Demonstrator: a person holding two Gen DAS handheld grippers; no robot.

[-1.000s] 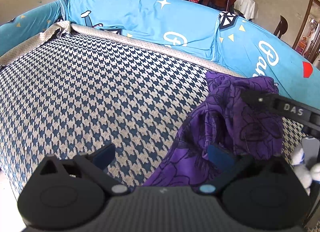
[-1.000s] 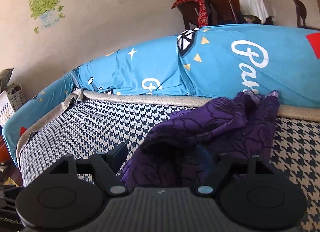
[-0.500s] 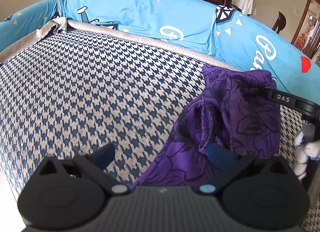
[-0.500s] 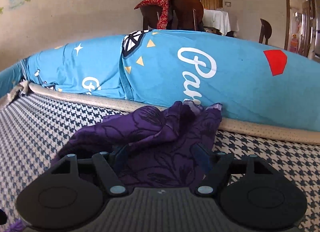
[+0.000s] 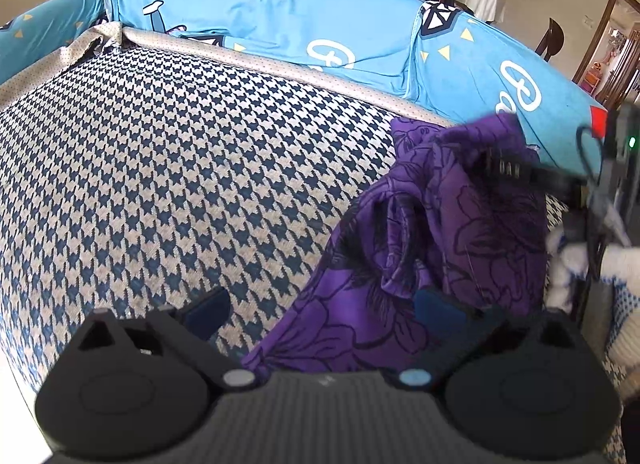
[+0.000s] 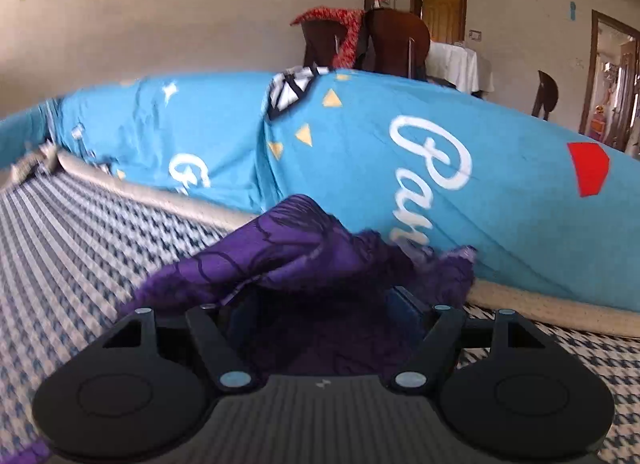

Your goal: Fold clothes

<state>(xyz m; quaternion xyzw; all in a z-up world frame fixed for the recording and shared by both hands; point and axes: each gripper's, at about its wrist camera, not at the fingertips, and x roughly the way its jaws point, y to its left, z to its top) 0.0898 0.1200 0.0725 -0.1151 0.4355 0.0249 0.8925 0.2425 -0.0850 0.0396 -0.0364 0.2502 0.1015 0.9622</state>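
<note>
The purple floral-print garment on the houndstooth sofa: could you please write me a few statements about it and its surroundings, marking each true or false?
1. The purple floral-print garment lies neatly folded. False: it is bunched and crumpled.
2. The seat under it has a navy-and-beige houndstooth cover. True.
3. The left gripper has its jaws clamped on the garment. False: the jaws stand wide apart, the cloth loose between them.
4. The sofa back wears a bright blue printed cover. True.
5. The right gripper has purple cloth between its jaws. True.
</note>
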